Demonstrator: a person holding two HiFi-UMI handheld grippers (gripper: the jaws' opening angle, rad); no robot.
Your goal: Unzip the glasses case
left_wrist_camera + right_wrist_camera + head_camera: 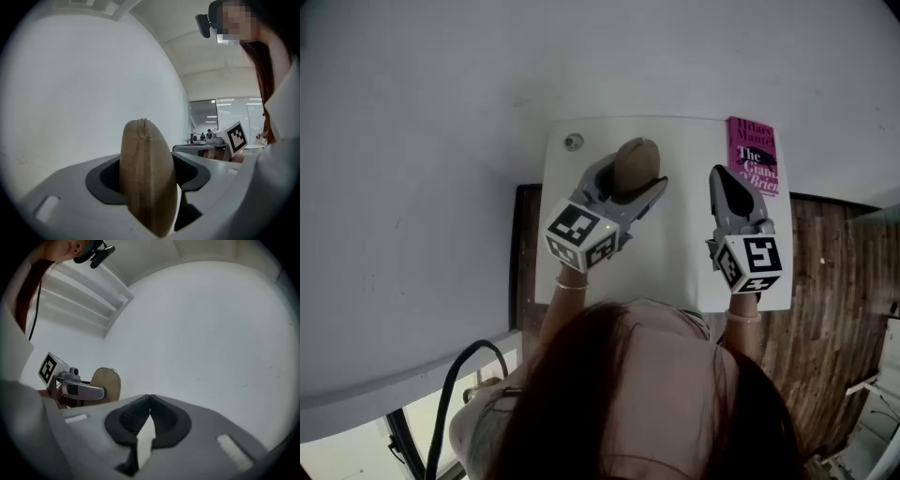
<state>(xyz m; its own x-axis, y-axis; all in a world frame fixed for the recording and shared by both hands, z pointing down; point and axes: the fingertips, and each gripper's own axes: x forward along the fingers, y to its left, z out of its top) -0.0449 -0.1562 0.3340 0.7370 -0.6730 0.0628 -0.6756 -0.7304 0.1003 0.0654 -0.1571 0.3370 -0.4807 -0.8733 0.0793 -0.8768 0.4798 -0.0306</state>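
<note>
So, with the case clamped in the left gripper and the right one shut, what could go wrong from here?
The left gripper pinches the glasses case across its rounded sides, so a tug on the zip may twist or slip it. The right gripper is shut and apart from the case; it must open first and could fumble the zip.

- Glasses case (147, 183), clamped between the jaws of the left gripper (149, 164): tan cloth, matt, fine-grained, with a stitched seam along its edge.
- Left gripper and right gripper (150, 404): smooth matt grey plastic; pads (129, 420) dull black.
- Table (675, 253) beneath both pairs of jaws: white, smooth, matt.
- Book (754, 155) just beyond the right jaws: glossy paper cover.
- Floor (834, 309): dark wood planks.
</note>
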